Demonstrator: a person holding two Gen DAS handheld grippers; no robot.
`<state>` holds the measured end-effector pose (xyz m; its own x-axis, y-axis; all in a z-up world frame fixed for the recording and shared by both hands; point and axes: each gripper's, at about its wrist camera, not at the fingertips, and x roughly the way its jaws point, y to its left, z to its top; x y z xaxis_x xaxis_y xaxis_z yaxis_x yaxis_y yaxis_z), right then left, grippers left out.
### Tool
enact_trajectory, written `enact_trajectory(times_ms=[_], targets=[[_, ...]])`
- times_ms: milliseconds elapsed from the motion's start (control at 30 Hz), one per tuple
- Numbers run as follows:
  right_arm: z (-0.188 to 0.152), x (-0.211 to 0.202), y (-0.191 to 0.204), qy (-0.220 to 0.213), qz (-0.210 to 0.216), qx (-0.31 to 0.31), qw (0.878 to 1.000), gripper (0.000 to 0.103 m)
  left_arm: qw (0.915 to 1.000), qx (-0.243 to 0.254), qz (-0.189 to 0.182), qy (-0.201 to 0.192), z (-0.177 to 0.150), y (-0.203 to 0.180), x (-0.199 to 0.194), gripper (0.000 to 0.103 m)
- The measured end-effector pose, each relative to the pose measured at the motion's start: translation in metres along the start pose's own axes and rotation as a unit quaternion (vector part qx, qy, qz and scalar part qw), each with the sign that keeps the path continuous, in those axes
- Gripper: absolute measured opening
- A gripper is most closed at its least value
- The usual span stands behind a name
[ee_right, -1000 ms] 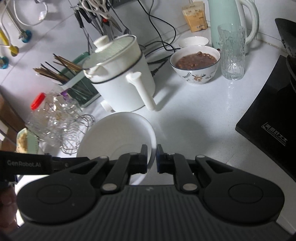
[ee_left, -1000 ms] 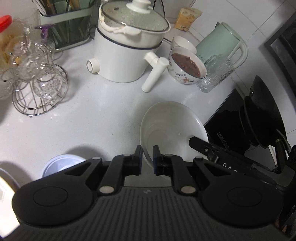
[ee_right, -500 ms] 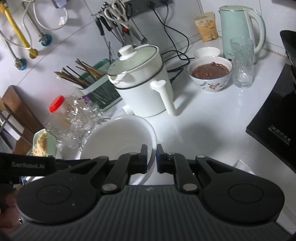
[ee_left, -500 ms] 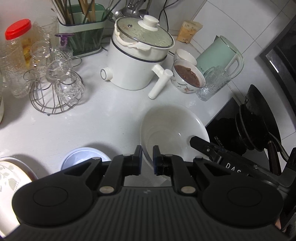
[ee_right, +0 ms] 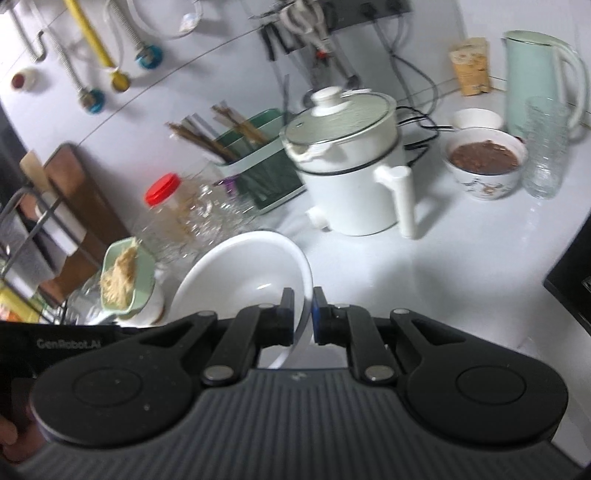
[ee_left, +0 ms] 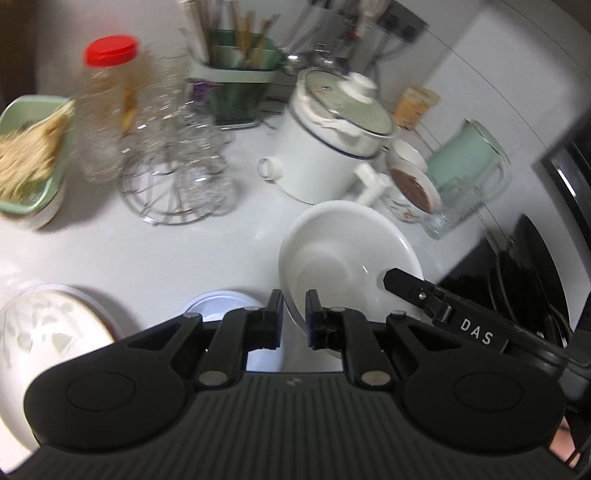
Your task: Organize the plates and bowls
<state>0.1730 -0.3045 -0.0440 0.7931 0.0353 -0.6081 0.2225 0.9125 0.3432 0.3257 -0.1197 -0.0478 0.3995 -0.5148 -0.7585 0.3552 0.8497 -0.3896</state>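
Glossy white tiled wall (ee_right: 221, 55) behind a white countertop (ee_right: 480, 258). A dark power strip (ee_right: 365, 11) is mounted up top.

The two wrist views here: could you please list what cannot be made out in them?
- Left wrist view: white bowl's near rim, hidden behind the left gripper.
- Left wrist view: patterned plate, cut off by the left edge.
- Left wrist view: glasses on the wire rack, smeared by motion blur.
- Right wrist view: green dish's contents, too blurred to identify.

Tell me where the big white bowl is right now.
The big white bowl is held over the counter by opposite rims: left gripper on one, right gripper on the other, in front of the white electric pot.
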Motion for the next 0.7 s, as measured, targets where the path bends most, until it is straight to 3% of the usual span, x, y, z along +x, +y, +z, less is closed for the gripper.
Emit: enact_trajectory(times_ms=[333, 700], targets=[[-0.002, 0.03, 0.013, 0.07, 0.011, -0.031, 0.997, 0.014, 0.9981, -0.048, 0.037, 0.007, -0.018, 0.023, 0.009, 0.014], [-0.031, 0.07, 0.028, 0.142, 0.023, -0.071, 0.987, 0.014, 0.9922, -0.098, 0.071, 0.03, -0.044, 0.063, 0.033, 0.014]])
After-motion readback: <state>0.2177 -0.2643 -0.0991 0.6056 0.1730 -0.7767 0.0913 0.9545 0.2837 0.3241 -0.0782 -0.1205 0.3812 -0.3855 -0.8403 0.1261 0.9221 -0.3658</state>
